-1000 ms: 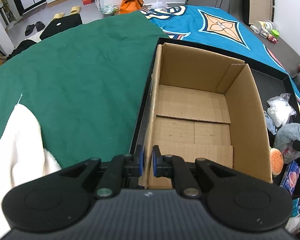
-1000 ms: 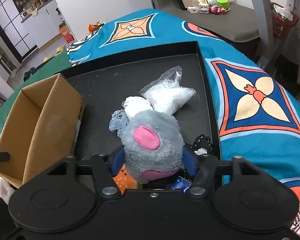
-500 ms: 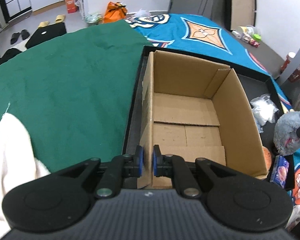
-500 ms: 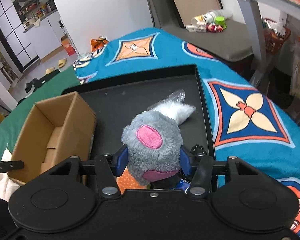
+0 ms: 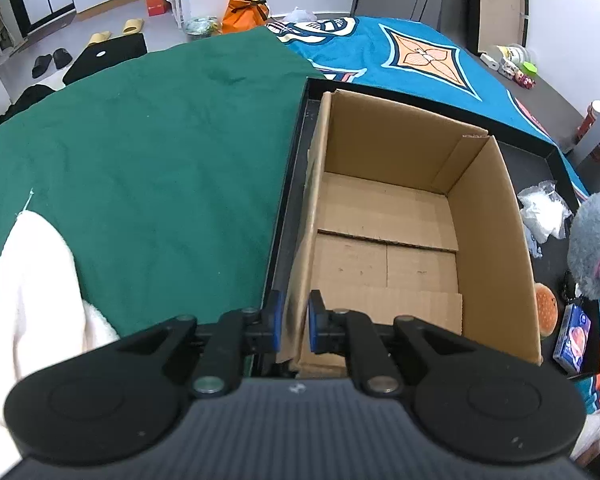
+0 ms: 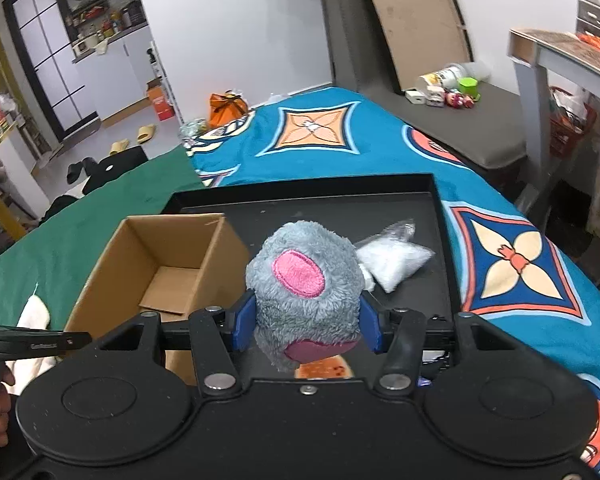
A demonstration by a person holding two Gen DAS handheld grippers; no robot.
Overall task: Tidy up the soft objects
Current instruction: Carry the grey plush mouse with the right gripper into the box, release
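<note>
Only the right view shows the plush's [image 6: 304,300] pink patch.

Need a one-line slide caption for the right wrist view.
Right gripper holds a grey plush above the black tray, beside the empty cardboard box.

the left wrist camera sits right behind its hand-held gripper [image 5: 293,322] and looks steeply down into the cardboard box [image 5: 404,240], very close. the right wrist camera looks down more gently, from a bit farther back. both views share the box and the black tray [image 6: 328,200].
</note>
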